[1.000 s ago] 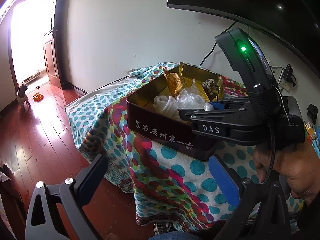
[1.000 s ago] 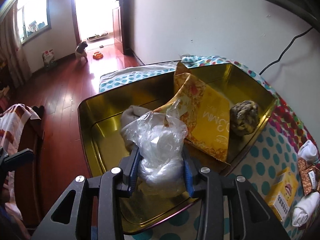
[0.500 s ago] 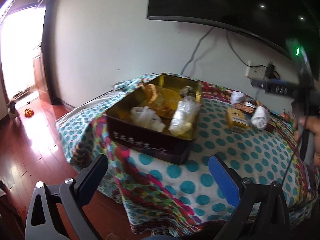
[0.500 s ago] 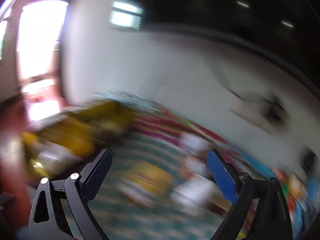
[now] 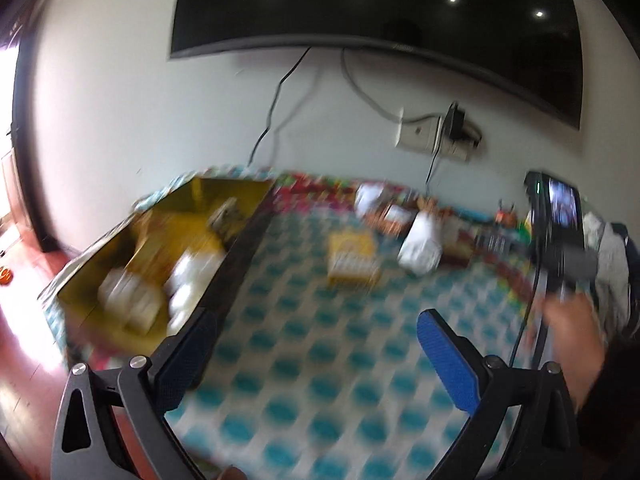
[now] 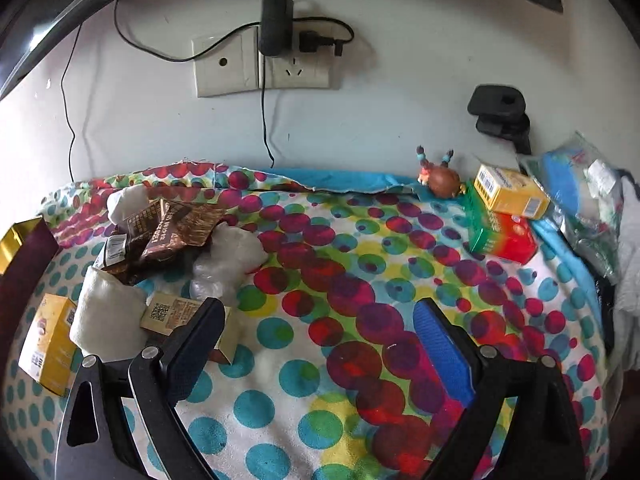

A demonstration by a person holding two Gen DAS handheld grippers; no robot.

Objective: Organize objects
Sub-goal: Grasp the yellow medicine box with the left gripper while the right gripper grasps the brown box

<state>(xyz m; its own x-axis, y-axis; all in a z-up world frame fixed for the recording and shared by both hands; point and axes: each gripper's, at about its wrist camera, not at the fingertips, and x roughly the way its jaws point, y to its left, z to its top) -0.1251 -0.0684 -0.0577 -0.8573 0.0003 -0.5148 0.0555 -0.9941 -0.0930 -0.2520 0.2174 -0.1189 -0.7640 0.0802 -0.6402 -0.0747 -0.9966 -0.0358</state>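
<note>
Both grippers, left (image 5: 316,354) and right (image 6: 318,344), gape apart, holding nothing, above the cloth (image 6: 360,280) (dotted); tin (image 5: 160,248) at left, 2 boxes (image 6: 506,216) upper right.

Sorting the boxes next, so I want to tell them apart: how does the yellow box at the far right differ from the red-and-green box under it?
The yellow box is smaller and sits on top; the red-and-green box is larger and lies on the cloth. The yellow box shows a barcode on its end; the red-and-green box shows none here. Both are closed cartons lying flat near the wall, far from the open right tool.
</note>
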